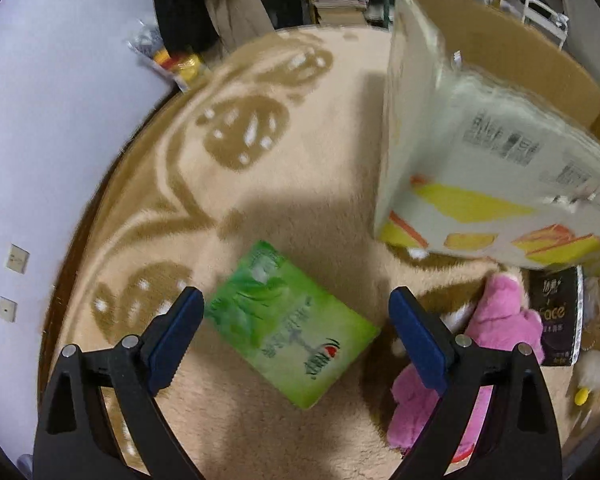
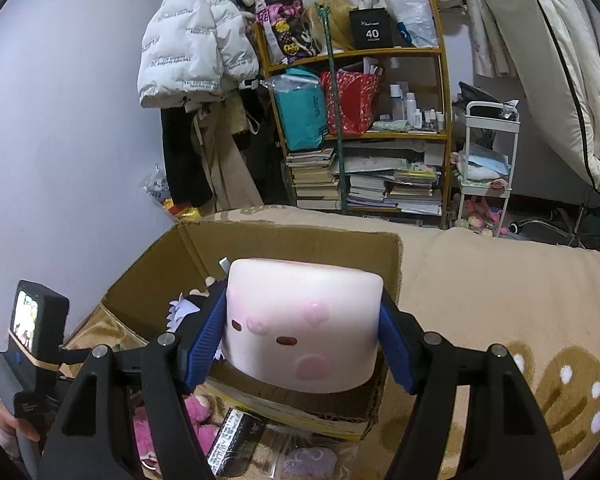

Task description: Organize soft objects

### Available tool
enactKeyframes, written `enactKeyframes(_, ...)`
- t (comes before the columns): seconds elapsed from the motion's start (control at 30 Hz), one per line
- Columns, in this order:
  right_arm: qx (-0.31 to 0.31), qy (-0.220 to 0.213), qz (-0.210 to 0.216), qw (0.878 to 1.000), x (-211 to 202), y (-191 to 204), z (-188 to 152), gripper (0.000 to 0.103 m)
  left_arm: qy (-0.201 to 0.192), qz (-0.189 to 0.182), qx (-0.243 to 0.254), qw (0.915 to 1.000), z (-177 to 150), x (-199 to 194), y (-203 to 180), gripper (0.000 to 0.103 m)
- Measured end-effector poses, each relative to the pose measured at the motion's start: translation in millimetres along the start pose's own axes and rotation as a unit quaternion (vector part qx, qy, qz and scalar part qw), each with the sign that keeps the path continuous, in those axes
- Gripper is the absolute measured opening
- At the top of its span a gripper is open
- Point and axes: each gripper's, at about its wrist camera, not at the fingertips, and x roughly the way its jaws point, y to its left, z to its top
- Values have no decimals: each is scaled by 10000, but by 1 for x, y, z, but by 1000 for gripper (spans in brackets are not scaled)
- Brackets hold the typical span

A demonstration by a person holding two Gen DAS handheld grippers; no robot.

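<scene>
Inside cardboard box (image 2: 260, 248), plush toy (image 2: 190, 304) lies.

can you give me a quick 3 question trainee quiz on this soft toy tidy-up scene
1. True or false: the left gripper is clamped on the green tissue pack.
2. What does the right gripper hold? A) black tissue pack B) white squishy block with pink spots C) pink plush
3. Name the container behind the held item.

Key:
1. False; its jaws stand open above the pack, which lies on the beige blanket.
2. B, the white squishy block; the black tissue pack and pink plush lie outside the box.
3. The cardboard box.
</scene>
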Motion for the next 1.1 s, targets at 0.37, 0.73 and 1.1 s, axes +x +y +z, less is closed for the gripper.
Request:
enactKeyframes(0.37, -251, 192, -54, 9995, 7, 3, -5, 75, -269, 141, 174, 9994, -6, -1, -4, 74)
enactKeyframes(0.73, -203, 265, -66, 9994, 8, -1, -7, 75, -543, -164, -211, 9982, -6, -29, 12, 74)
enactKeyframes(1.1, -99, 314, -60, 9994, 9, -4, -6, 75, -1681, -440, -247, 9845, -6, -95, 10, 74)
